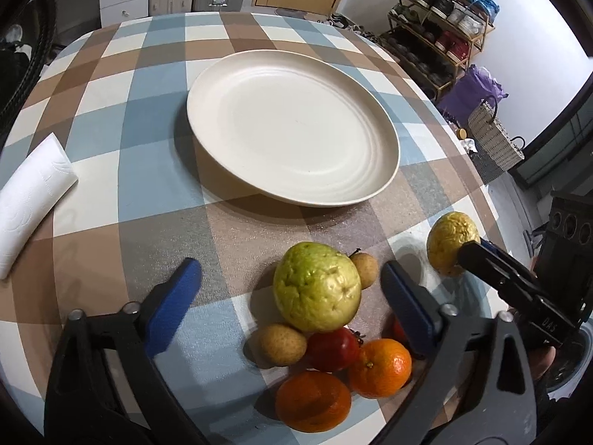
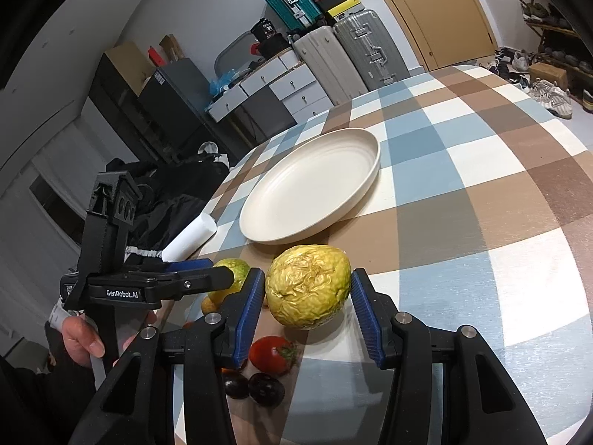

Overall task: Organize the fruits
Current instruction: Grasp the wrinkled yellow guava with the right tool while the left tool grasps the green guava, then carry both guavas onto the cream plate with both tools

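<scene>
A cream plate (image 1: 292,126) sits empty on the checked tablecloth; it also shows in the right wrist view (image 2: 311,185). My right gripper (image 2: 307,293) is shut on a wrinkled yellow fruit (image 2: 308,284) and holds it above the table; it shows in the left wrist view (image 1: 450,243). My left gripper (image 1: 292,289) is open over a pile of fruit: a green guava (image 1: 317,291), two oranges (image 1: 380,367), a red tomato (image 1: 333,348) and two small brown fruits (image 1: 283,345). A red tomato (image 2: 272,354) and two dark fruits (image 2: 265,389) lie under my right gripper.
A white folded paper towel (image 1: 29,200) lies at the table's left edge. The table edge runs close on the right, with a shoe rack (image 1: 441,29) and a woven basket (image 1: 493,137) on the floor beyond. Suitcases (image 2: 355,52) and drawers stand behind.
</scene>
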### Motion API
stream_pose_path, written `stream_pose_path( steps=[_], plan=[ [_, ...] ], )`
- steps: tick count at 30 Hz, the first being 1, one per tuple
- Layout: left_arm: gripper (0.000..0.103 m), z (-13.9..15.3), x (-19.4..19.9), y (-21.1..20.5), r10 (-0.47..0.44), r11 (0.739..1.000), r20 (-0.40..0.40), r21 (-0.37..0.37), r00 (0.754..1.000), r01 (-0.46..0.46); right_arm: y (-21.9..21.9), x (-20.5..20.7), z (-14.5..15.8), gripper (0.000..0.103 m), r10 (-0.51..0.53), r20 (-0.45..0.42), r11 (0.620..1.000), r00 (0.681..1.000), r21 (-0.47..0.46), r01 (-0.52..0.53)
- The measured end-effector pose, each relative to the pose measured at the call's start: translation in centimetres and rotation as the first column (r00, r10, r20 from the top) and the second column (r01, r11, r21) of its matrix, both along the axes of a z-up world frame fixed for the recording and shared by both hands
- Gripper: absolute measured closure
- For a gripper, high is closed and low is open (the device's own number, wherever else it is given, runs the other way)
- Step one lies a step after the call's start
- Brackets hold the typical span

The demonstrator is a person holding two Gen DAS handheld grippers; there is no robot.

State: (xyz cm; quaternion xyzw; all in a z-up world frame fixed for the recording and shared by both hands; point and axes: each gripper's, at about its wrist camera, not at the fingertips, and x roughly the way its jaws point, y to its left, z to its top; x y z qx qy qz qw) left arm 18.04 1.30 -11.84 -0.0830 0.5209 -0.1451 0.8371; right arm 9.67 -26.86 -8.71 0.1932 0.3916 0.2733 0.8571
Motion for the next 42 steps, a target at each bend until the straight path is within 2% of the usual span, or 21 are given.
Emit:
stream_pose_path(
  steps=[5, 8, 11, 19, 28, 36, 42],
  plan=[
    [0.034, -0.2, -0.2, 0.2, -0.014, 0.999, -0.021, -0.032, 1.000, 0.014, -0.2, -0.1, 0.0, 0.054, 0.004, 0.004, 1.000, 1.000, -0.004, -0.004],
    [0.042, -0.4, -0.2, 0.2, -0.022, 0.998, -0.038, -0.058, 0.999, 0.020, -0.3, -0.2, 0.0, 0.054, 0.004, 0.002, 1.000, 1.000, -0.003, -0.004],
    [0.057, -0.3, -0.2, -0.1, -0.044, 0.996, -0.037, -0.078, 0.998, 0.041, -0.3, -0.3, 0.1, 0.054, 0.000, 0.001, 1.000, 1.000, -0.003, 0.001],
    [0.057, 0.1, -0.3, -0.5, -0.054, 0.998, -0.035, -0.044, 0.998, 0.053, -0.1, 0.0, 0.1, 0.054, -0.007, -0.006, 1.000, 1.000, -0.007, 0.007],
    [0.057, 1.6, -0.6, 0.3, -0.052, 0.996, -0.003, -0.070, 0.999, 0.051, 0.1, 0.0, 0.2, 0.054, -0.008, -0.006, 1.000, 1.000, -0.020, 0.008],
    [0.057, 4.8, 0.4, 1.4, -0.032, 0.995, 0.063, -0.091, 0.998, 0.038, 0.6, 1.1, 1.5, 0.054, 0.008, 0.027, 1.000, 1.000, -0.025, -0.008],
    [0.057, 7.3, 3.2, 1.9, -0.018, 0.995, 0.104, -0.092, 0.994, 0.028, 1.3, 3.6, 3.9, 0.054, 0.033, 0.073, 0.999, 0.997, -0.045, -0.030]
  ],
)
